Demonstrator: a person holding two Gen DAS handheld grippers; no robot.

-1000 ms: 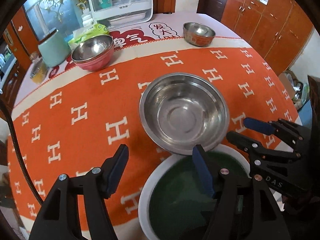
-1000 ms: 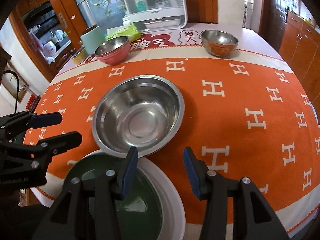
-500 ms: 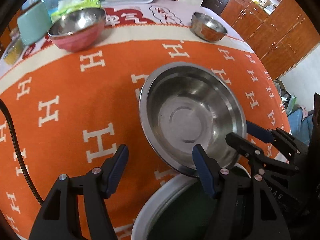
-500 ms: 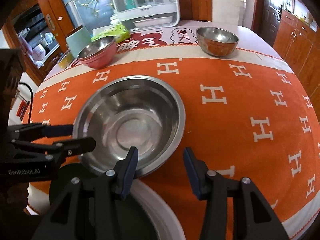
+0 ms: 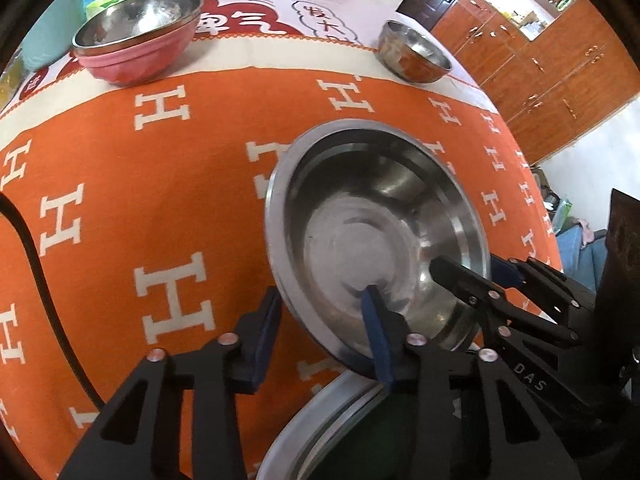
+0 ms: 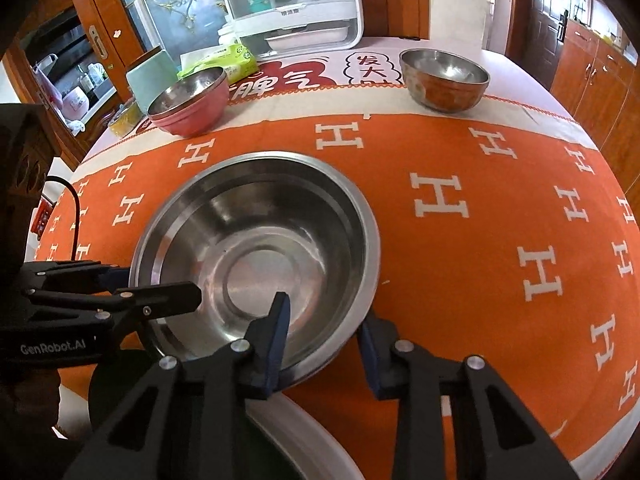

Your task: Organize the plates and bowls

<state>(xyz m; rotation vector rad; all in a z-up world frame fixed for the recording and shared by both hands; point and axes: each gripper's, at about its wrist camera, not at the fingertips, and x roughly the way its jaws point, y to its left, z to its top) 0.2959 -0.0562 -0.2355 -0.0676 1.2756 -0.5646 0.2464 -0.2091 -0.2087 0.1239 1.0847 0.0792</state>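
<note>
You see the large steel bowl (image 6: 256,256) in polished, mirror-bright metal. Under it lies matt woven orange cloth (image 6: 480,240). Beyond the bowl, the pink bowl (image 6: 192,116) looks like smooth plastic lined with shiny metal. Your grippers (image 5: 320,328) (image 6: 324,328) are matt black plastic.

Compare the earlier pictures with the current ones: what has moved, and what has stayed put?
Both tongs, left and right, have advanced over the near rim of the large steel bowl; each now straddles that rim, jaws open, nothing gripped yet. The bowl, the green plate, the pink bowl and the small steel bowl stayed put.
</note>
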